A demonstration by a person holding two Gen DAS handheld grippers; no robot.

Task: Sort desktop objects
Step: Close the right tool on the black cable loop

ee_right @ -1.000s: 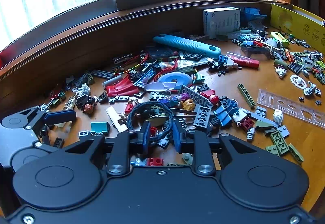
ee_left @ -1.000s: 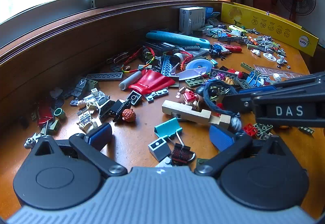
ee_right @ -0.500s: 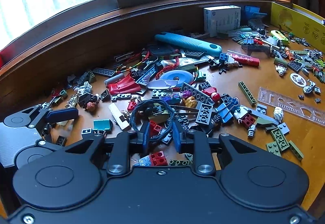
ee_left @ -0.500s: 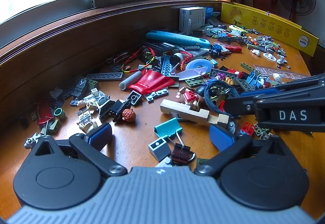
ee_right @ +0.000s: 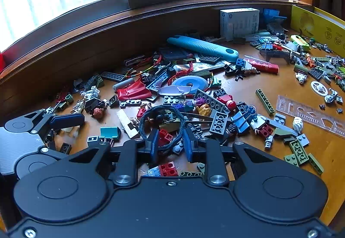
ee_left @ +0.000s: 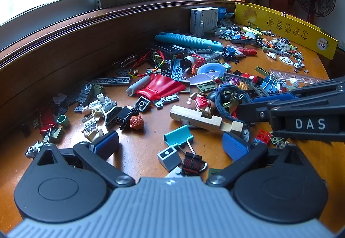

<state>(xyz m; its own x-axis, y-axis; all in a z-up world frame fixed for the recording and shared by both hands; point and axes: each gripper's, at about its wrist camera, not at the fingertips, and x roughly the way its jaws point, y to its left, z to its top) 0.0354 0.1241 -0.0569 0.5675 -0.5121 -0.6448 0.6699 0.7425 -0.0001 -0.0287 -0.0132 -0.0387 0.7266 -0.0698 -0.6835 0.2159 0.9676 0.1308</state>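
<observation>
A dark blue elastic hair band [ee_right: 161,113] stands up as a loop out of a heap of toy bricks and minifigure parts. My right gripper [ee_right: 170,145] is shut on its lower end. From the left wrist view the right gripper [ee_left: 248,104] reaches in from the right, with the band [ee_left: 222,97] tilted up at its tips. My left gripper [ee_left: 170,146] is open just above the table. A teal binder clip [ee_left: 177,135] and a grey sloped brick [ee_left: 169,157] lie loose between its blue pads. One left finger [ee_right: 66,120] shows in the right wrist view.
The wooden table [ee_left: 140,151] is strewn with bricks. A wooden block [ee_left: 204,118] lies by the band, and a teal utility knife [ee_left: 189,40] and white box [ee_left: 203,18] sit at the back. A yellow cardboard wall [ee_left: 286,26] closes the right. A clear stencil ruler [ee_right: 310,113] lies right.
Hardly anything: the right wrist view wobbles slightly with the band still between the fingers. The left gripper stays where it was, still open.
</observation>
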